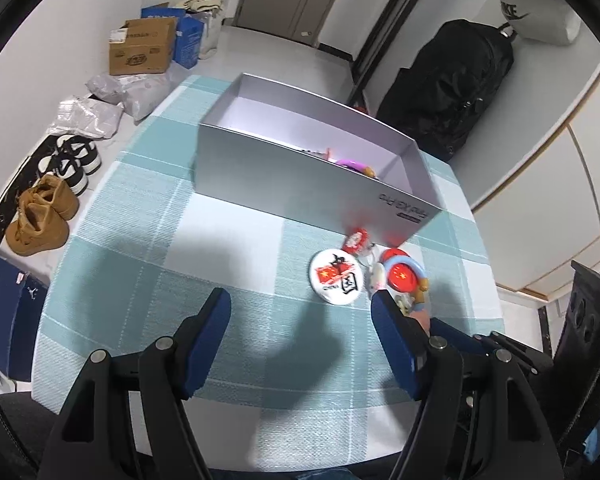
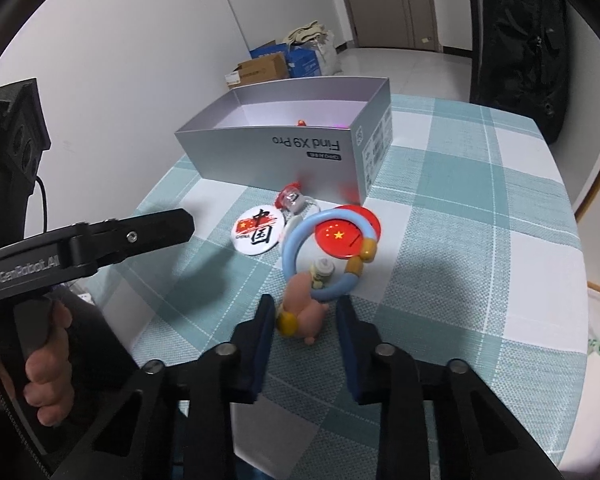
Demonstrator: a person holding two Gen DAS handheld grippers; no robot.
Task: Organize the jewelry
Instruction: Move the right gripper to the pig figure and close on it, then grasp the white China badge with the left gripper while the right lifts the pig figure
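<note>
Right tongs (image 2: pixel 306 312): dark-blue-padded fingers (image 2: pixel 262 344), set narrowly about a small pink pig-like figure with a yellow band (image 2: pixel 302 312). The left pad lies against the yellow band; a slight gap shows at the right pad, so a firm grip cannot be confirmed.

Pale-blue plastic ring with yellow and orange beads (image 2: pixel 328 252): attached to the pink figure, laid flat on the worktop just beyond the tongs. A small cream bottle-shaped charm (image 2: pixel 322 270) is seen inside the ring.

Round red badge bearing yellow stars (image 2: pixel 340 236): partly overlapped by the blue ring.

Round white badge printed with black characters and a red flag (image 2: pixel 258 230): placed just left of the ring.

Small red-and-white charm on a clear loop (image 2: pixel 292 198): found between the badges and the box.

Left tongs (image 1: pixel 300 312): held wide, nothing between the pads, hovering over the worktop beside the white badge; a hand (image 2: pixel 46 364) is seen on the handle.

Worktop with a teal-and-white checked cloth (image 2: pixel 460 240): carries all items listed.

Open silver-grey cardboard phone box (image 2: pixel 284 148): stands behind the trinkets; a purple item (image 1: pixel 350 163) and an orange one lie inside at the right end.

Floor beyond: brown boots (image 1: pixel 40 216), black-and-white trainers (image 1: pixel 70 158), cardboard cartons (image 1: pixel 142 46).
</note>
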